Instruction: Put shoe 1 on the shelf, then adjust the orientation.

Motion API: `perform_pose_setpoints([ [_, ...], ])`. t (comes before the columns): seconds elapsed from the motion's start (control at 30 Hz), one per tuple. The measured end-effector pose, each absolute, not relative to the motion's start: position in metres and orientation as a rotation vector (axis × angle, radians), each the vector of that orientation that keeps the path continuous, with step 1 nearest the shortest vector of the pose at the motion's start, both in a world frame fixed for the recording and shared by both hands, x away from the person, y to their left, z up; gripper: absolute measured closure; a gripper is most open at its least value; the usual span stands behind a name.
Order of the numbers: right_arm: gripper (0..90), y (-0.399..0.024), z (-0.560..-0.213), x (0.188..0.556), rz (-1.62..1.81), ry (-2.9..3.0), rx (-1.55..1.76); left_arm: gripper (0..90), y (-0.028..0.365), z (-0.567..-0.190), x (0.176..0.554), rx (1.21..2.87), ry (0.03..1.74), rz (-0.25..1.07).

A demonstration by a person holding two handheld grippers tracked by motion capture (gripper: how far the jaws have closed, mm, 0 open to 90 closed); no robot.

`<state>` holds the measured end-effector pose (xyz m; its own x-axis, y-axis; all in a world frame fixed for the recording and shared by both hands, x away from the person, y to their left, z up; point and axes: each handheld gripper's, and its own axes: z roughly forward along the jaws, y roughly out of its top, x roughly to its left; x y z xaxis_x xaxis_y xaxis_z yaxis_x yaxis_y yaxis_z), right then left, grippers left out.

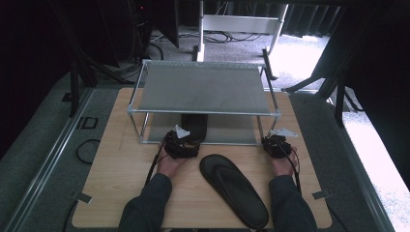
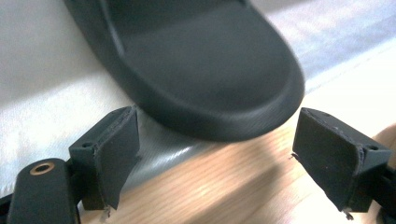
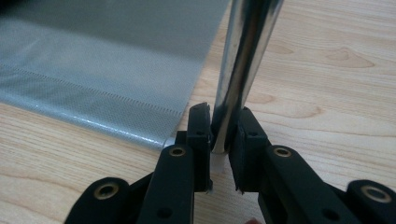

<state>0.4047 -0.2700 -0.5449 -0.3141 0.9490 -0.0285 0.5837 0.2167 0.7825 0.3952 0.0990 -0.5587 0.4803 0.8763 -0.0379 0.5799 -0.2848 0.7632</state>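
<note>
right gripper clenched the shoe rack's front-right leg; left gripper, released, flanked a black sandal's heel at the lower shelf's front edge.

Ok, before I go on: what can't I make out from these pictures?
- Sandal on the rack's lower shelf: high view, top shelf hides its far end; left gripper view cuts it at the top edge.
- Left claw: high view, too small to judge its opening.
- Rack leg in the right claw: upper part cut off.

A wooden table is set on grey carpet. Cables are seen behind it, beside a white frame.
</note>
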Motion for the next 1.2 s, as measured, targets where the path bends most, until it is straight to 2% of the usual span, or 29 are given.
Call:
perform_pose_setpoints([
  [0.23, 78.8, -0.270, -0.544, 0.404, 0.930, 1.991, 1.409, 15.7, 0.106, -0.559, 0.395, 1.999, 1.188, 0.478],
  [0.43, 65.8, -0.272, -0.534, 0.398, 0.937, 1.982, 1.385, 15.7, 0.107, -0.560, 0.397, 1.999, 1.195, 0.478],
  [0.63, 58.9, -0.281, -0.526, 0.384, 0.934, 1.966, 1.390, 15.8, 0.108, -0.560, 0.397, 1.995, 1.198, 0.471],
  [0.87, 56.0, -0.278, -0.533, 0.365, 0.918, 2.026, 1.365, 15.8, 0.108, -0.560, 0.397, 1.991, 1.199, 0.470],
  [1.2, 54.6, -0.262, -0.523, 0.338, 0.995, 2.102, 1.286, 15.8, 0.109, -0.560, 0.397, 1.987, 1.192, 0.460],
])
